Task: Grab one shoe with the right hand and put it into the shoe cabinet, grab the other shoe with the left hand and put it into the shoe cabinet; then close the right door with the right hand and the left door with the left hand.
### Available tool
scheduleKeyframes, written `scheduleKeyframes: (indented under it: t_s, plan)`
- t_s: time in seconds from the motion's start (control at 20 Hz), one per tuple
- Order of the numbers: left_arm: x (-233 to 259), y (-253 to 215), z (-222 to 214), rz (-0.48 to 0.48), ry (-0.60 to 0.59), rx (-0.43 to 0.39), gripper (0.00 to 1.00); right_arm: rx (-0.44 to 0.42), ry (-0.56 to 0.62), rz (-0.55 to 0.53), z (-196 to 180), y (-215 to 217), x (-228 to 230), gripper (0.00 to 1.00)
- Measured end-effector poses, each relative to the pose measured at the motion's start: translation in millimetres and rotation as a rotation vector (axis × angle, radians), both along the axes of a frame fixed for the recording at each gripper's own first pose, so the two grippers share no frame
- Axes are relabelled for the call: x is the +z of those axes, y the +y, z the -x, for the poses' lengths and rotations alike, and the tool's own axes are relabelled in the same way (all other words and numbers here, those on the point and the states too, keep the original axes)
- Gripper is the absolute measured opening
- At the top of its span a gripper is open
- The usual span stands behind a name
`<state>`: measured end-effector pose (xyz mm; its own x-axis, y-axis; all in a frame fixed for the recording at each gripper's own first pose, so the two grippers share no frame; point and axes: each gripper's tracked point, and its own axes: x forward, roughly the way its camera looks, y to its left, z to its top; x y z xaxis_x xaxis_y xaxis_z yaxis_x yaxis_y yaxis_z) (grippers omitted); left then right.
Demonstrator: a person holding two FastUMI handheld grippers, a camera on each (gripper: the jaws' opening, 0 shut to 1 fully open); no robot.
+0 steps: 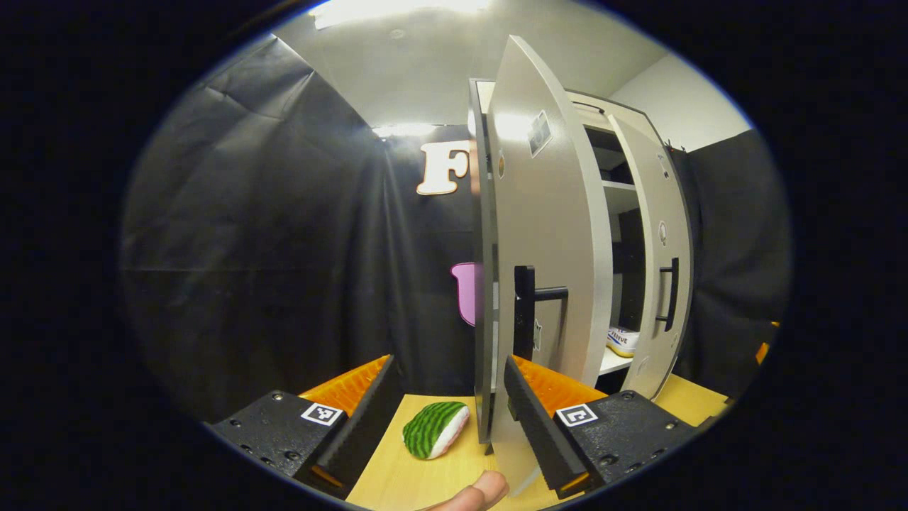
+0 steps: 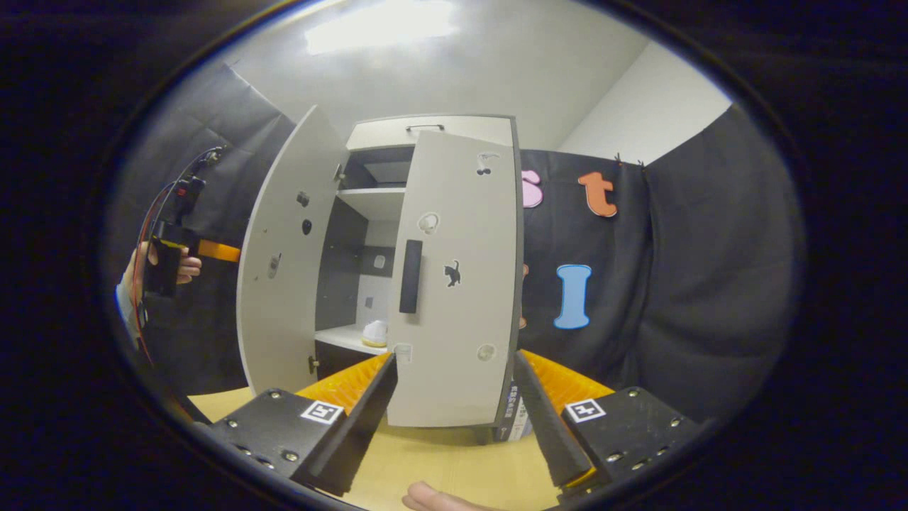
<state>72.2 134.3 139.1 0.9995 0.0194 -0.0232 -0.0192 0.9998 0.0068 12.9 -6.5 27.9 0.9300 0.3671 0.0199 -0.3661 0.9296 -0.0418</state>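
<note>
Shoe [image 1: 623, 341] on cabinet shelf [image 1: 614, 362] (lettering unreadable).

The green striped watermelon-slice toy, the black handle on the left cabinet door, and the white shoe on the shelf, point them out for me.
Green striped watermelon-slice toy [image 1: 434, 429], left gripper view, on its green rind.
Black handle on the left cabinet door [image 1: 525, 312], left gripper view, on its upright bar.
White shoe with yellow sole [image 2: 374, 332], right gripper view, on its upper.

pale grey cabinet doors [image 2: 454, 298], green-striped toy [image 1: 435, 429]
</note>
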Motion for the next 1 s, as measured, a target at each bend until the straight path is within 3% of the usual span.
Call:
scheduleKeyframes:
  t_s: [0.15,0.35,0.55,0.6,0.65,0.85,1.0]
  plan:
    - [-3,-27,-2,0.013,0.012,-0.054,0.94,-0.020,0.037,-0.016,-8,-17,-9,0.98]
    - [2,-37,-6,-0.012,-0.018,-0.038,0.94,-0.043,0.048,-0.017,-10,-33,-16,0.98]
    - [-1,-51,-7,-0.014,-0.014,-0.062,0.94,-0.042,0.048,-0.022,-9,-35,-14,0.98]
    - [1,-55,-8,-0.016,-0.018,-0.062,0.89,-0.045,0.043,-0.023,-10,-34,-14,0.98]
    - [0,-59,-11,-0.017,-0.021,-0.059,0.94,-0.046,0.039,-0.025,-10,-33,-14,0.98]
    - [-3,-65,-23,-0.024,-0.023,-0.063,0.94,-0.048,0.037,-0.003,-12,-21,-16,0.98]
    - [-11,-79,-40,0.010,0.002,-0.131,0.94,-0.057,0.033,0.007,-13,-13,-16,0.98]
